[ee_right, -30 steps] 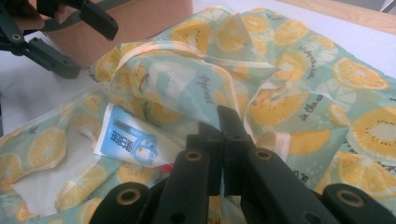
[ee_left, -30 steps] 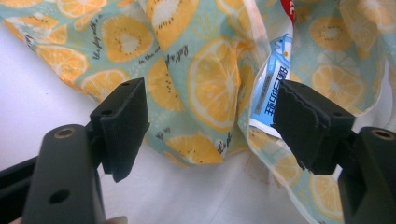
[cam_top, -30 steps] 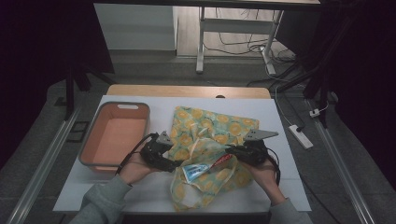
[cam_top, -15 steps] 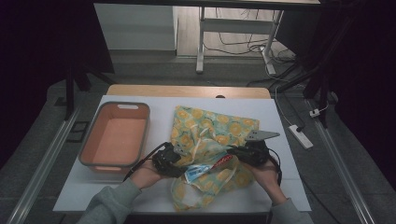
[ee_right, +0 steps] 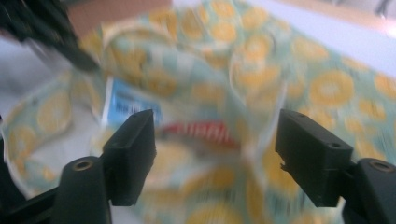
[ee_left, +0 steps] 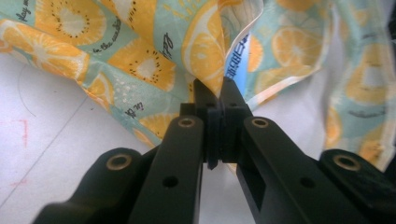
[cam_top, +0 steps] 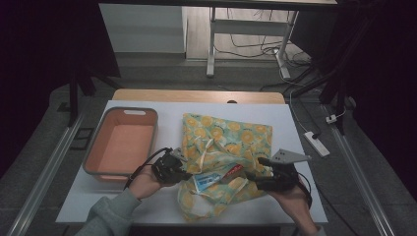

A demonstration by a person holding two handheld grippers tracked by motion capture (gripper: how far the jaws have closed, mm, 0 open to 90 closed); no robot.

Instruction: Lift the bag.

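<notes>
A yellow-and-teal fruit-print cloth bag (cam_top: 226,142) lies on the white table, its mouth towards the person. A blue packet (cam_top: 204,183) and a red packet (cam_top: 235,173) lie in the mouth. My left gripper (cam_top: 179,172) is at the left rim of the mouth. Its jaws have just been closing and now pinch a fold of the fabric (ee_left: 140,60) at the left gripper (ee_left: 215,93). My right gripper (cam_top: 255,179) is at the bag's right side. Its jaws have just been opening, and the right gripper (ee_right: 215,140) stands wide, with the blurred red packet (ee_right: 205,131) beyond and nothing pressed.
An orange tray (cam_top: 123,145) with a grey rim sits left of the bag, close behind my left hand. The table (cam_top: 295,128) is bare to the right of the bag. A white power strip (cam_top: 316,143) lies on the floor beyond the right edge.
The left gripper shifted right to the bag's rim and closed on the fabric. The right gripper opened, let go of the bag and drew back to the right.
</notes>
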